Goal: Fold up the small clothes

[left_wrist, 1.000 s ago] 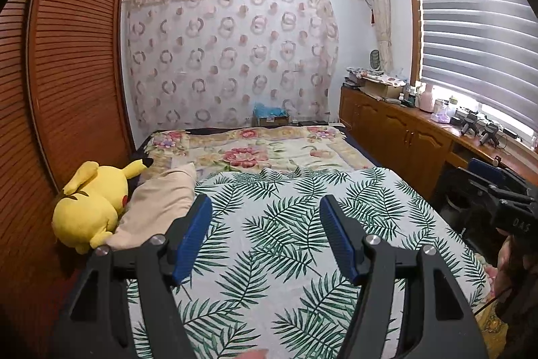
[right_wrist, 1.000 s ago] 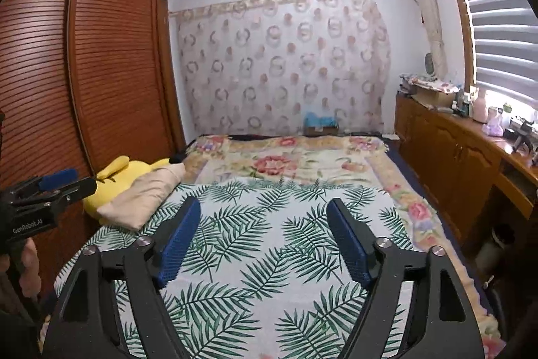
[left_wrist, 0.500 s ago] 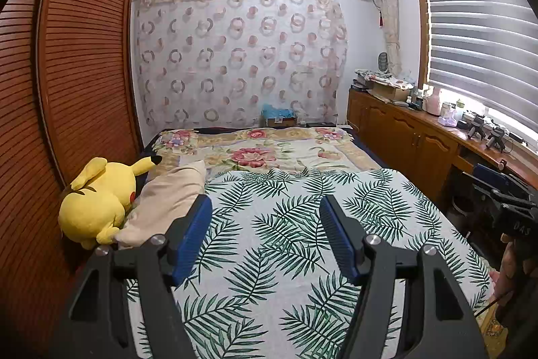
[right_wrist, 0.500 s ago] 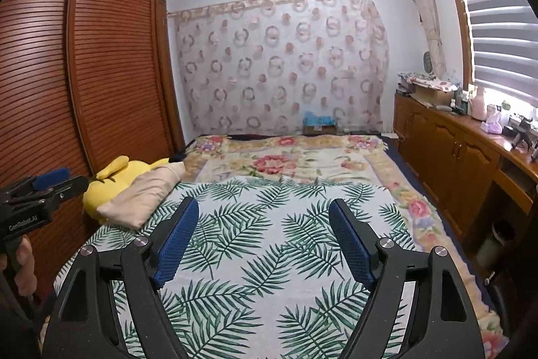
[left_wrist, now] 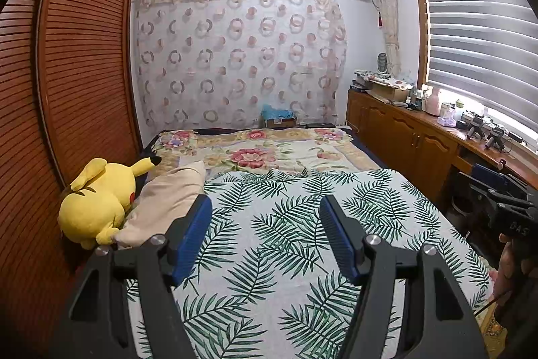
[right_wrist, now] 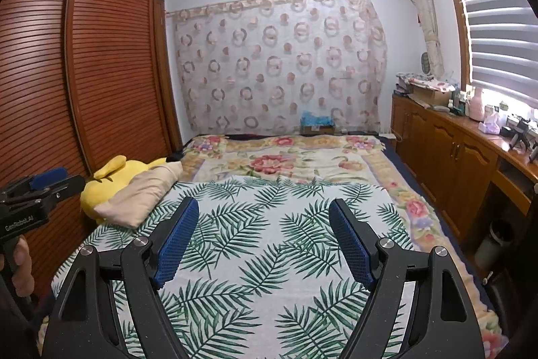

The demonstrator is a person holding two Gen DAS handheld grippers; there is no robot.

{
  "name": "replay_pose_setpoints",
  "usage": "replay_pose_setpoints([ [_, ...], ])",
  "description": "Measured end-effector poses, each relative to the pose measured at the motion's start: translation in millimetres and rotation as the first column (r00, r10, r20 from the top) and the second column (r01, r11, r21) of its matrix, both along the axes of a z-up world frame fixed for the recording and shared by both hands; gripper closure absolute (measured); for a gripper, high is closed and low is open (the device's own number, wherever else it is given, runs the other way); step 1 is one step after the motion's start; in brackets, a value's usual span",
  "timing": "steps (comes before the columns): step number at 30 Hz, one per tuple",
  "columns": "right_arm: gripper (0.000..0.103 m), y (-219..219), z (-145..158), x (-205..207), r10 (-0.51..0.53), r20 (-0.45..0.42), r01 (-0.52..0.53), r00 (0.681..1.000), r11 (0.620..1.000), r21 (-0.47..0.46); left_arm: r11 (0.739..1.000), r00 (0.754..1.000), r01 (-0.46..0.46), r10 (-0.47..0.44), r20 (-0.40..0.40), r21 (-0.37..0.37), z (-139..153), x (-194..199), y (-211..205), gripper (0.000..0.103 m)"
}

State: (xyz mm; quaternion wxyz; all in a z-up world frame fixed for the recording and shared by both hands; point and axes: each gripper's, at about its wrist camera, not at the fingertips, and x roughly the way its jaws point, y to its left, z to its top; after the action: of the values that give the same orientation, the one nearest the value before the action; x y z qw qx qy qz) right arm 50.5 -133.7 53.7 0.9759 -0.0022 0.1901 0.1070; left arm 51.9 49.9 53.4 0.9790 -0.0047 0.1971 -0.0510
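My left gripper (left_wrist: 265,202) hangs open above the near part of a bed, with nothing between its blue pads (left_wrist: 191,234). My right gripper (right_wrist: 264,204) is also open and empty, held over the same bed a little further right. Under both lies a white sheet with green palm leaves (left_wrist: 269,224), spread flat (right_wrist: 262,224). A beige pillow-like cloth (left_wrist: 168,197) lies at the sheet's left edge (right_wrist: 141,194). No small garment shows on the sheet in either view. Each gripper appears at the side of the other's view: the left one (right_wrist: 40,187), the right one (left_wrist: 501,194).
A yellow plush toy (left_wrist: 97,201) lies against the slatted wooden wardrobe (left_wrist: 67,90) on the left. A floral blanket (left_wrist: 262,153) covers the far half of the bed. Wooden cabinets with clutter (left_wrist: 420,137) run along the right under the window. A hand (right_wrist: 20,261) holds the left gripper's handle.
The left wrist view has drifted slightly since the oldest frame. Both grippers keep the same opening, and nothing on the bed has moved.
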Motion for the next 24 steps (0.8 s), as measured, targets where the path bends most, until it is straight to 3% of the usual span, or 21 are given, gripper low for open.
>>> replay_pose_setpoints([
  [24, 0.021, -1.7, 0.5, 0.5, -0.001, 0.001, 0.001, 1.0, 1.0, 0.0, 1.0, 1.0, 0.001, -0.001, 0.001, 0.0, -0.6, -0.1, 0.1, 0.037],
])
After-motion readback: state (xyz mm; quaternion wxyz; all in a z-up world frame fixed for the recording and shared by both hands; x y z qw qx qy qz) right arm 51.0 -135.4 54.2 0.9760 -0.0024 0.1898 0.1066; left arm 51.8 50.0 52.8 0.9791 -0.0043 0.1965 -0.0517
